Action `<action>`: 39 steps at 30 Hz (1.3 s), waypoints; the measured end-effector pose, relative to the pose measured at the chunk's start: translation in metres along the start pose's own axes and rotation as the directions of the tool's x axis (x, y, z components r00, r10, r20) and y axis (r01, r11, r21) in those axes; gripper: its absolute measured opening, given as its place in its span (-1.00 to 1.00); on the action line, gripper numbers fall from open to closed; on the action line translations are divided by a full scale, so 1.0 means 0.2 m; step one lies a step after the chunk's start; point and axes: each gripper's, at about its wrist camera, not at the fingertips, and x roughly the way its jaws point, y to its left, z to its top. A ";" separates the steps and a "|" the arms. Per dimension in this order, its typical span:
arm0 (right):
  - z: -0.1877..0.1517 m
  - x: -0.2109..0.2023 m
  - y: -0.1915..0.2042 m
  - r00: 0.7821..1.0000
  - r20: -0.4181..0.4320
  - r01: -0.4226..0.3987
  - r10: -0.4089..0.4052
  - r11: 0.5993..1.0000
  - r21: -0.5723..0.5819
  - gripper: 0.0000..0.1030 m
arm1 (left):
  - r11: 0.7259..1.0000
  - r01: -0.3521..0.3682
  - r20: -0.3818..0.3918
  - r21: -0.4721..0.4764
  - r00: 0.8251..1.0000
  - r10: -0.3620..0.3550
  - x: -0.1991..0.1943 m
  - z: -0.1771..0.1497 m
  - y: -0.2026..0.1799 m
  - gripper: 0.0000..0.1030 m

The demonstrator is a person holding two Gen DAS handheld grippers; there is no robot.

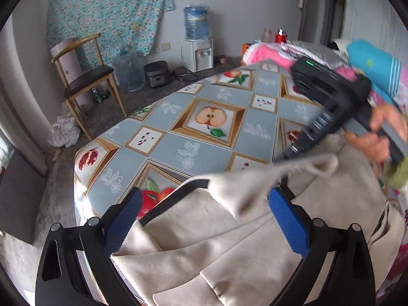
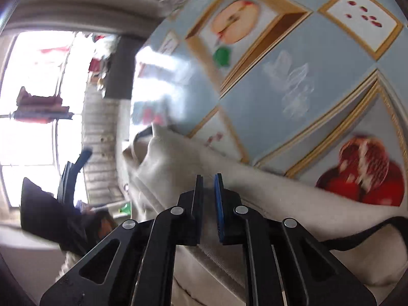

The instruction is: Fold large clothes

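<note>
The right gripper (image 2: 209,178), lower centre, was nearly closed, seemingly pinching the cream fabric garment (image 2: 255,186); the left gripper (image 1: 204,199) gaped, holding nothing, and should have clamped the hem.

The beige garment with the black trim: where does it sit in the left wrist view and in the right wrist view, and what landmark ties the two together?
Left wrist view: the beige garment fills the lower centre and right, spread on the table.
Right wrist view: it crosses the lower half, running under the tool.
Shared landmark: the halved-apple picture on the tablecloth.
</note>
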 end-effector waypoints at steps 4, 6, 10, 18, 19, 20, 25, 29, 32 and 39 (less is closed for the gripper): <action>-0.15 -0.02 0.07 1.000 -0.013 0.005 -0.006 0.997 -0.078 -0.88 | 0.996 0.020 -0.005 -0.085 1.000 -0.020 0.00 0.02 0.08 0.76; -0.18 0.00 0.09 0.999 -0.012 0.047 -0.048 0.993 -0.109 -0.90 | 0.990 0.050 -0.023 -0.132 0.998 -0.053 0.02 0.02 0.09 0.74; -0.20 0.06 0.13 0.994 0.009 0.108 -0.108 0.984 -0.143 -0.92 | 0.978 0.077 -0.093 -0.195 0.991 -0.096 0.10 -0.01 0.07 0.65; -0.27 0.11 0.19 0.957 0.191 0.262 -0.220 0.935 -0.240 -0.97 | 0.940 0.099 -0.206 -0.326 0.963 -0.173 0.30 -0.08 0.03 0.35; -0.29 0.11 0.19 0.949 0.220 0.279 -0.228 0.930 -0.240 -0.97 | 0.940 0.092 -0.219 -0.328 0.961 -0.171 0.32 -0.09 0.02 0.31; -0.31 0.10 0.19 0.939 0.241 0.301 -0.245 0.926 -0.230 -0.93 | 0.942 0.083 -0.234 -0.324 0.958 -0.165 0.34 -0.10 0.01 0.25; -0.42 -0.13 0.14 0.902 0.346 0.303 -0.258 0.950 -0.081 -0.03 | 0.952 0.055 -0.259 -0.301 0.956 -0.137 0.38 -0.10 -0.01 0.14; -0.47 -0.31 0.00 0.896 0.359 0.247 -0.262 0.965 0.088 0.08 | 0.944 0.059 -0.261 -0.323 0.954 -0.149 0.39 -0.10 0.01 0.14; -0.45 -0.29 -0.14 0.926 0.301 0.176 -0.230 0.965 0.196 0.08 | 0.934 0.050 -0.268 -0.353 0.951 -0.152 0.42 -0.09 0.03 0.14; -0.44 -0.19 -0.22 0.967 0.248 0.000 -0.062 0.970 0.242 -0.04 | 0.968 0.008 -0.286 -0.250 0.955 -0.082 0.47 -0.07 -0.02 0.17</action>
